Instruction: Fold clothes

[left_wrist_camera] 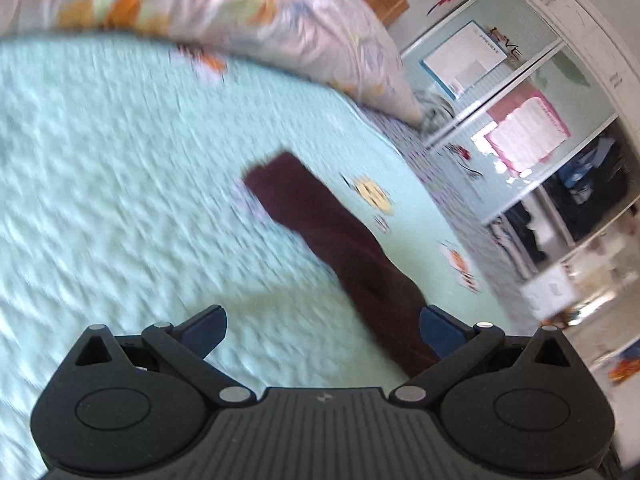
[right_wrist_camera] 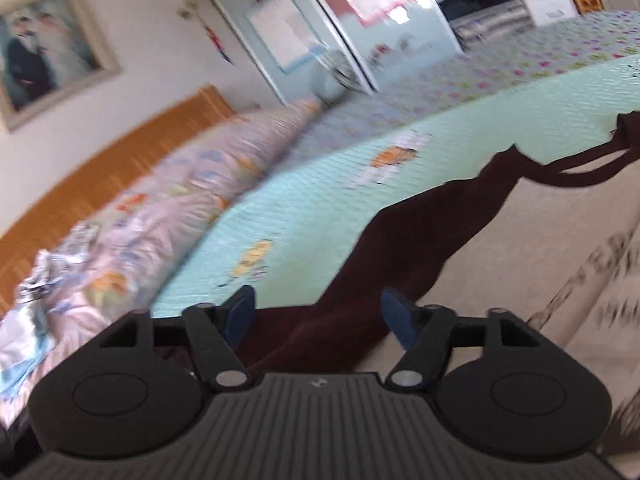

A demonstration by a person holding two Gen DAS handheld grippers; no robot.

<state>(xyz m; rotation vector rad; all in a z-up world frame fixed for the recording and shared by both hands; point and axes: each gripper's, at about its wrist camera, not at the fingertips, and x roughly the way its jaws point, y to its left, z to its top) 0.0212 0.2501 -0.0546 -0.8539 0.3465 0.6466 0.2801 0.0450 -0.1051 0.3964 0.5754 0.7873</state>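
Right, both views are motion-blurred, so take the fine detail loosely. Landmark is the maroon garment (left_wrist_camera: 340,240): in the left wrist view it runs as a long dark strip over the mint bedspread (left_wrist_camera: 120,180), far end toward the floral pillow (left_wrist_camera: 240,12), near end passing under the right-hand blue pad. The left gripper (left_wrist_camera: 323,330) is spread wide and holds nothing; its left pad sits over bare bedspread well clear of the cloth. In the right wrist view the same garment lies between the pads of the right gripper (right_wrist_camera: 318,316), also spread and not yet clamped, with beige fabric (right_wrist_camera: 540,240) just right of the cloth. Step in hand looks like picking up the near edge (my read, not seen). To do it well: slide the left gripper over until cloth sits between both pads, pinch a single layer at the hem, close both together, lift evenly so the strip doesn't twist.
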